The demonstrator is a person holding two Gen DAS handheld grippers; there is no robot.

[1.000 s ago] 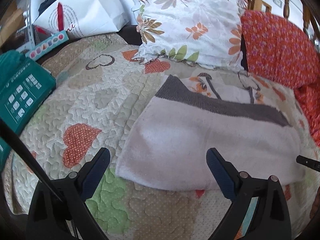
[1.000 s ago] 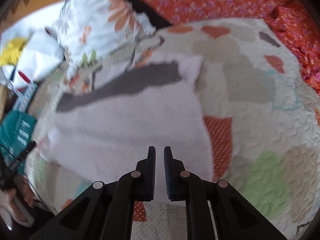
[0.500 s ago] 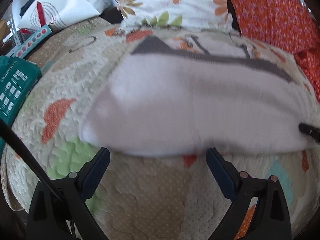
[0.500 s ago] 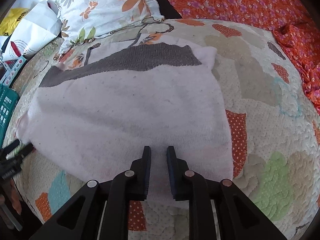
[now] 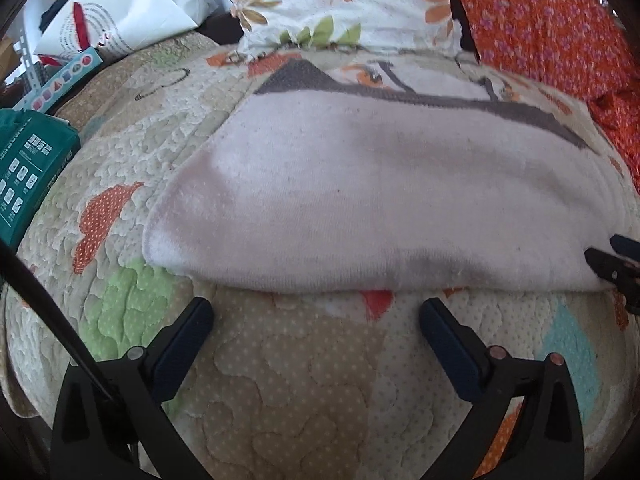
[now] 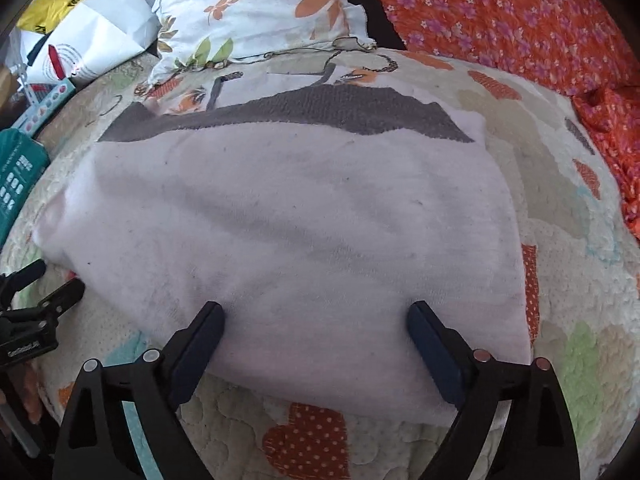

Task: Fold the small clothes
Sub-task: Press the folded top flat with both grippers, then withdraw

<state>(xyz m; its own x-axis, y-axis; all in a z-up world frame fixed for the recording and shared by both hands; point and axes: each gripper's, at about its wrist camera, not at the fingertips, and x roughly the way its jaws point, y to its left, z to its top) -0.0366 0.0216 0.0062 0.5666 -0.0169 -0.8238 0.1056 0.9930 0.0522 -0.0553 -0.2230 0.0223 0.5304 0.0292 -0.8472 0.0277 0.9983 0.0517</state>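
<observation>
A pale pink garment (image 5: pixel 360 200) with a grey band (image 5: pixel 520 114) along its far edge lies folded flat on the quilted bed (image 5: pixel 300 380). It also shows in the right wrist view (image 6: pixel 300 220). My left gripper (image 5: pixel 316 316) is open and empty, just short of the garment's near edge. My right gripper (image 6: pixel 316 320) is open, its fingers over the garment's near edge, holding nothing. The right gripper's tips show at the right rim of the left wrist view (image 5: pixel 616 260). The left gripper shows at the left rim of the right wrist view (image 6: pixel 40 292).
A floral pillow (image 5: pixel 340 0) and an orange flowered blanket (image 5: pixel 560 32) lie beyond the garment. A white bag (image 5: pixel 120 12), a teal box (image 5: pixel 28 168) and a long toy box (image 5: pixel 60 80) sit at the left. A printed cloth (image 6: pixel 300 68) lies under the garment's far edge.
My right gripper has opened from shut and moved in over the garment's near edge. My left gripper stayed open and drew back toward the garment's near edge.
</observation>
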